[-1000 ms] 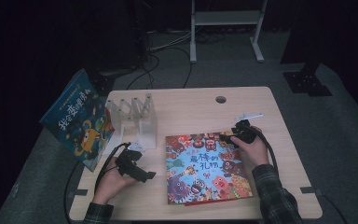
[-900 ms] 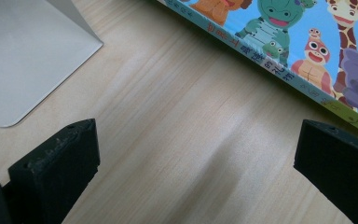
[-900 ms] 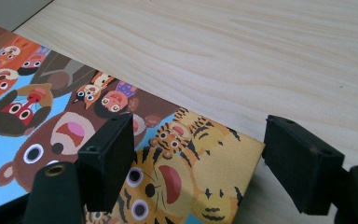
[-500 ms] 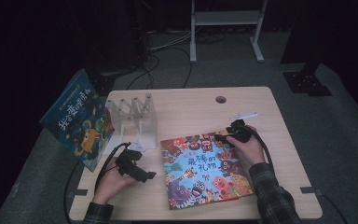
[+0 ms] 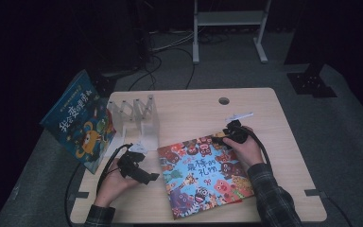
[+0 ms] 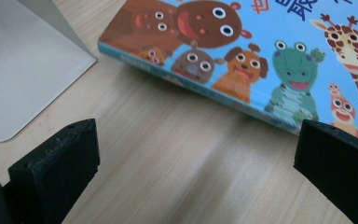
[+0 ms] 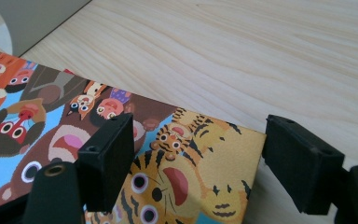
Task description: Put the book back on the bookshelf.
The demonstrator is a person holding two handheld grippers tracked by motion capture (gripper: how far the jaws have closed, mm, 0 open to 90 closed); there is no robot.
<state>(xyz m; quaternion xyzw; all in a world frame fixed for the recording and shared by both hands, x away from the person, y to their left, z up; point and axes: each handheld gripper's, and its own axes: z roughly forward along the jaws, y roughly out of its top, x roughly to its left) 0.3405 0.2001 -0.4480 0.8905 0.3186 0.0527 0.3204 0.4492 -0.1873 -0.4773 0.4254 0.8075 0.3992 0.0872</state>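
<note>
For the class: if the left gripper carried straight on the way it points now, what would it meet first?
Most likely the near edge of the animal picture book; bare table lies between it and the open left gripper, though depth is hard to judge.

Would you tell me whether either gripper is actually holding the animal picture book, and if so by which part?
Neither holds it. The right gripper is open over the picture book's tiger corner; the left gripper is open over bare table beside the book's edge.

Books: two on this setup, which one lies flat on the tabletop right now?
The animal-cover picture book, flat between both grippers, with the right gripper at its far corner. The other, the blue book, stands tilted off the table's left edge beside the clear rack.
</note>
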